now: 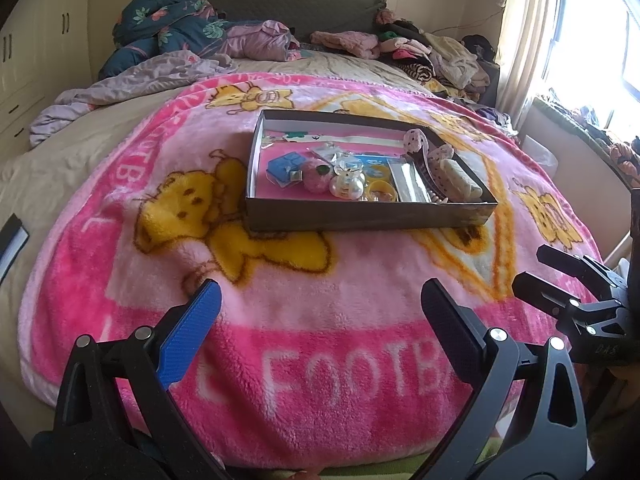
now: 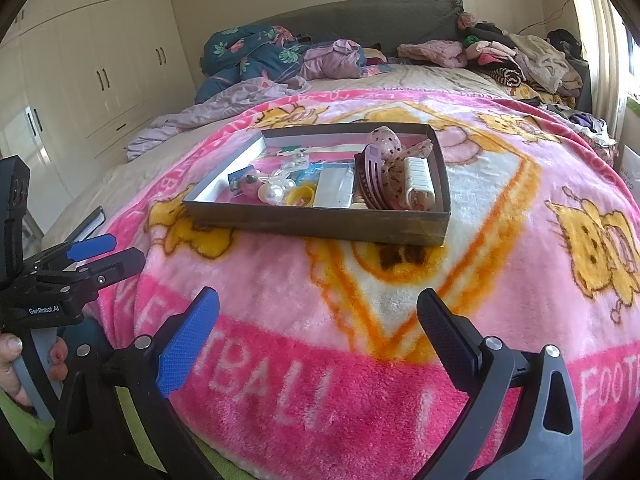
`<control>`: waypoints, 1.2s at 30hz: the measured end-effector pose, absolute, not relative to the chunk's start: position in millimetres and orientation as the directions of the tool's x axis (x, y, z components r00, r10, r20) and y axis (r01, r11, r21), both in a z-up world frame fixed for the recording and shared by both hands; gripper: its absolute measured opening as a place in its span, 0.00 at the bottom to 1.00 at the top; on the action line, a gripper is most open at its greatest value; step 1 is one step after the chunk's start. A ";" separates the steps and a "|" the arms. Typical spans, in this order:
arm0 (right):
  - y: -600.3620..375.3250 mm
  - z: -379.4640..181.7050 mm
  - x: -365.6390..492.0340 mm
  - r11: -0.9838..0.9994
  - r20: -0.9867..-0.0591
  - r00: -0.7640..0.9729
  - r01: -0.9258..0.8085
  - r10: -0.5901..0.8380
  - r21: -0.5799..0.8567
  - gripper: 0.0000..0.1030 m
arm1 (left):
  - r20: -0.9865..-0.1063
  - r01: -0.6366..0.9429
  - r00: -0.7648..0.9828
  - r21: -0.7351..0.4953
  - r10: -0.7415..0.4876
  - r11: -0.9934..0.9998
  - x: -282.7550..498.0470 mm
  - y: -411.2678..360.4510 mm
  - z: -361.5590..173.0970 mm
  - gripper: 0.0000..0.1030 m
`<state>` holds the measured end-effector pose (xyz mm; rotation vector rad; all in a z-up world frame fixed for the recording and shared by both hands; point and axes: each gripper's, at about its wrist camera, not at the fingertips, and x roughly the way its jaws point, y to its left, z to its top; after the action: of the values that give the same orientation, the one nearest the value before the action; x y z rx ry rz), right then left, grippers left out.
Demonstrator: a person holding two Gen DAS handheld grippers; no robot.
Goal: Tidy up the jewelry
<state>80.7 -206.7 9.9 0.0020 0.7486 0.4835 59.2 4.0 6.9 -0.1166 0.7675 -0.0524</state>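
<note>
Shallow dark cardboard box point(image 1: 360, 216) sits on a pink fleece blanket point(image 1: 320, 300) printed with yellow cartoon bears and "FOOTBALL" lettering, spread over a bed. Box holds the jewelry and hair bits, all crowded toward its near side: blue card packet point(image 1: 285, 166) at left, pink fuzzy ball point(image 1: 315, 176) just beside it, big pearl pieces point(image 1: 346, 189) touching the ball, yellow ring-shaped piece point(image 1: 382, 191) next to those, silvery flat packet point(image 1: 406, 184), then a dark purple claw clip point(image 2: 372, 178), a polka-dot bow point(image 2: 386, 144) and a cream hair clip point(image 2: 418, 182) at the right end. Left gripper point(image 1: 320, 330) hovers low over the blanket in front of the box, jaws spread wide, nothing between them; blue pad point(image 1: 192, 338) on one finger, black pad on the other. Right gripper point(image 2: 318, 334) likewise in front of the box, jaws wide apart and empty. Each gripper shows at the edge of the other's view; a hand point(image 2: 12, 364) grips the left gripper's handle in the right wrist view. Both grippers well apart from the box. Piled clothes point(image 1: 420, 52) and a floral quilt point(image 1: 168, 20) lie at the head of the bed, cream wardrobe point(image 2: 100, 60) along the left wall, curtained window point(image 1: 580, 32) at right.
</note>
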 end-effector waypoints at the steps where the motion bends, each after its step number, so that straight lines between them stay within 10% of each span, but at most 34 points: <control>1: -206.8 10.0 80.6 0.891 -0.652 0.630 -0.421 0.422 0.170 0.94 | -0.690 0.003 0.719 -0.123 -0.088 0.992 59.3 3.9 6.9 0.89; 36: -208.3 10.3 80.0 0.892 -0.652 0.631 -0.419 0.420 0.169 0.94 | -0.703 -0.026 0.709 -0.102 -0.054 0.994 62.8 10.6 7.4 0.89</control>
<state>80.0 -208.3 10.3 0.0014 0.7464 0.4807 62.8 10.6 7.4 -0.1075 0.7824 -0.0157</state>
